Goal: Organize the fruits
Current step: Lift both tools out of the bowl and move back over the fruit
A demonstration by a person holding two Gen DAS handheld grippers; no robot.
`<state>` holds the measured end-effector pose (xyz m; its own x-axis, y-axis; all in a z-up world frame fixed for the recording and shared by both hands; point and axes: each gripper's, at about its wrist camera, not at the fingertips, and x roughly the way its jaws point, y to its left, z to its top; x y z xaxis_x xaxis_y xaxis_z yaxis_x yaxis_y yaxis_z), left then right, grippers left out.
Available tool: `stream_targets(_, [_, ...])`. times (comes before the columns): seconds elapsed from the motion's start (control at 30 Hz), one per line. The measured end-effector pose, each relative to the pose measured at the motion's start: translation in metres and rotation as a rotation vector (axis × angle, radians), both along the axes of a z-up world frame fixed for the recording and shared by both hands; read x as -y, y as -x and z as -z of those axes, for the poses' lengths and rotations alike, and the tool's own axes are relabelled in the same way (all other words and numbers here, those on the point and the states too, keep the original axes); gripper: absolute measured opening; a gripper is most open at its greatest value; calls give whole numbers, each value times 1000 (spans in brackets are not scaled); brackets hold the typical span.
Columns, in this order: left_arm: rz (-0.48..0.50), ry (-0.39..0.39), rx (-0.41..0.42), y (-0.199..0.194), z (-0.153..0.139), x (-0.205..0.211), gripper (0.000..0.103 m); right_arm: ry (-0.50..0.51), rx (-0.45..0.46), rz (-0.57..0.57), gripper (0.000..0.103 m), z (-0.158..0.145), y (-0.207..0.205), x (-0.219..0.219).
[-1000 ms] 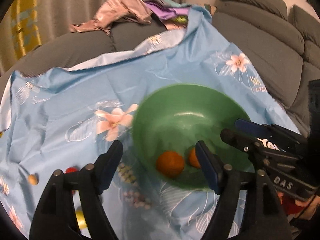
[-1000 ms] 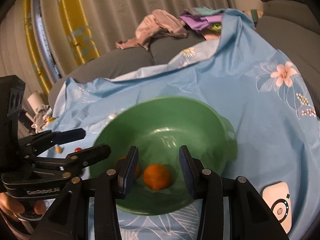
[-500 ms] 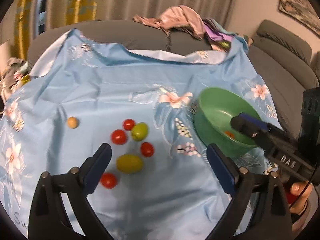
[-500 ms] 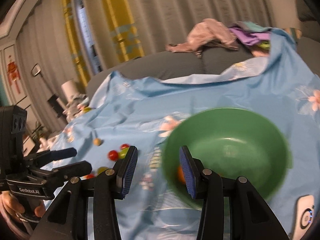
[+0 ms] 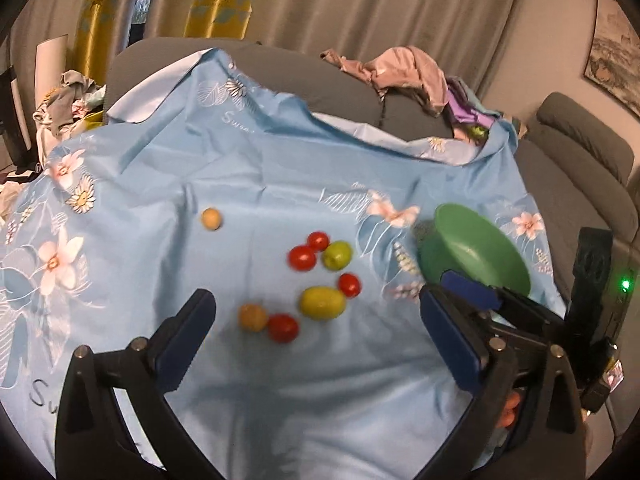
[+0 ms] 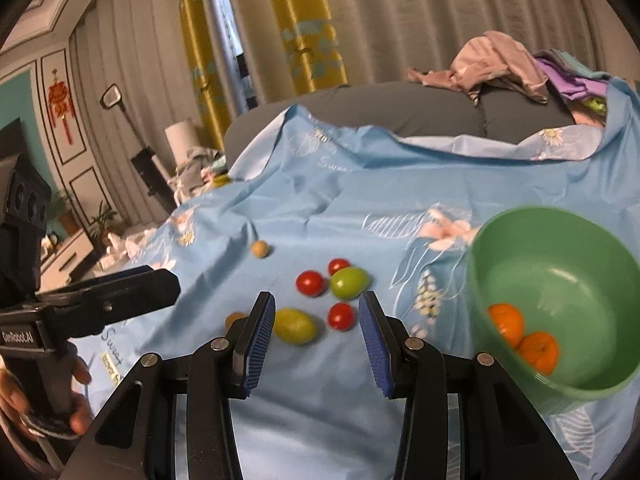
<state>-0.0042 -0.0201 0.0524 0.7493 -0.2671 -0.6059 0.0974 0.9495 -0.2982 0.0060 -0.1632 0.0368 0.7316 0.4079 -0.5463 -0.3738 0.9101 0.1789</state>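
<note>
Blue flowered cloth [image 5: 280,168] covers the sofa. Nearest, the left gripper [image 5: 316,344] has just spread wide, empty, and the right gripper [image 6: 316,336] stands partly open, empty. Beyond lie loose fruits [image 5: 322,302]; the bowl [image 6: 576,240] at right holds two oranges [image 6: 506,322].

From my left gripper [image 5: 316,340], the fisheye looks forward and down across the blue floral cloth [image 5: 280,184], the green bowl [image 5: 476,252] at its right. From my right gripper [image 6: 316,328], the lens sits nearer that bowl [image 6: 560,292], facing the same way. Both views share the scattered tomatoes [image 5: 302,258] [image 6: 310,283], curtains [image 5: 360,4] [image 6: 400,20] and sofa back [image 5: 340,92] [image 6: 400,108].
</note>
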Motion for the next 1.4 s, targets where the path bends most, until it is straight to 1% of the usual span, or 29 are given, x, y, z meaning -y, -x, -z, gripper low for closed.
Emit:
stream_targets(0.13, [-15, -14, -6, 9, 6, -13, 103, 49, -29, 4, 44, 9, -2, -4])
stream_targets(0.33, [-68, -12, -38, 7, 20, -35, 103, 67, -82, 19, 44, 22, -9, -5])
stream_targets(0.43, [-69, -2, -54, 4, 28, -40, 103, 76, -93, 11, 44, 26, -12, -9])
stream_targets(0.5, [-50, -6, -62, 1, 32, -39, 103, 86, -95, -3, 44, 28, -13, -13])
stream_targets(0.67, [34, -63, -104, -12, 39, -22, 103, 122, -96, -11, 44, 31, -14, -16])
stream_targets(0.77, [30, -181, -123, -23, 46, -6, 103, 130, -96, -2, 44, 31, -14, -13])
stream_targets(0.8, [26, -202, -128, -26, 48, -3, 103, 128, -95, 0, 44, 30, -14, -12])
stream_targets(0.83, [28, -212, -137, -30, 50, -1, 103, 124, -96, 0, 44, 31, -14, -11])
stream_targets(0.9, [38, -201, -160, -37, 55, 1, 103, 120, -103, 1, 44, 32, -15, -9])
stream_targets(1.03, [47, -218, -180, -50, 58, 9, 103, 149, -116, 20, 44, 35, -18, -7])
stream_targets(1.13, [82, -223, -196, -58, 60, 17, 103, 163, -124, 28, 44, 37, -18, -3])
stream_targets(1.27, [105, -270, -229, -73, 63, 33, 103, 161, -122, 42, 44, 36, -17, 5])
stream_targets(1.4, [138, -300, -223, -86, 64, 49, 102, 152, -118, 48, 44, 33, -16, 9])
